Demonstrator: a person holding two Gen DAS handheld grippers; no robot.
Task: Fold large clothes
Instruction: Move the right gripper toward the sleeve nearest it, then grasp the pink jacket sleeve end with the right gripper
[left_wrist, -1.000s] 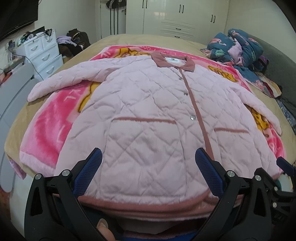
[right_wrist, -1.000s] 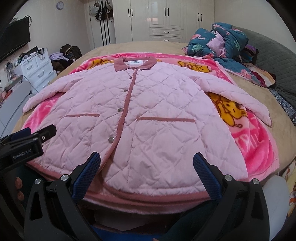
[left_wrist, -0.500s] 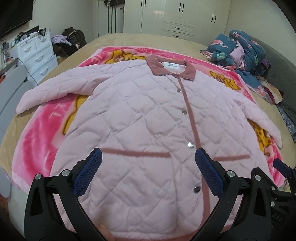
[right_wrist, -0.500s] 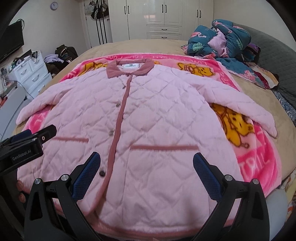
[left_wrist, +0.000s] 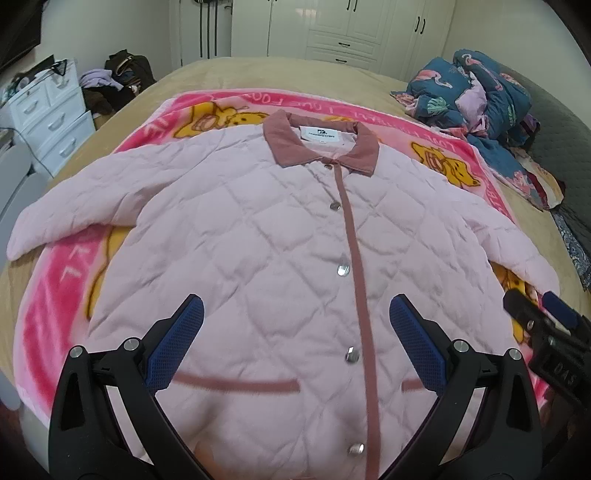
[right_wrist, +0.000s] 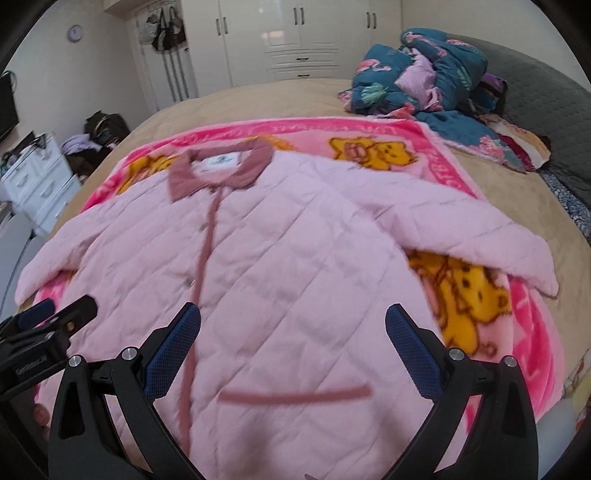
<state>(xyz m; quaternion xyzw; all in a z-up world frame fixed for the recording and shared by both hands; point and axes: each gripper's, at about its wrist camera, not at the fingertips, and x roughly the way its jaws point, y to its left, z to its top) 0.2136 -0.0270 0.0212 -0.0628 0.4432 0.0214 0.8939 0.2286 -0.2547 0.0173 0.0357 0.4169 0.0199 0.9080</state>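
Lying buttoned flat on the blanket (left_wrist: 70, 266), the jacket (left_wrist: 258, 251) spreads both sleeves.

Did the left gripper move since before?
Yes. The left gripper moved forward over the jacket, toward its collar; the hem is out of view now.

The right gripper (left_wrist: 554, 325), seen at the edge of the left wrist view, bears the number "045" on its black body. The pink blanket (left_wrist: 236, 101) carries border lettering, upside down and only partly legible: "LOVE".
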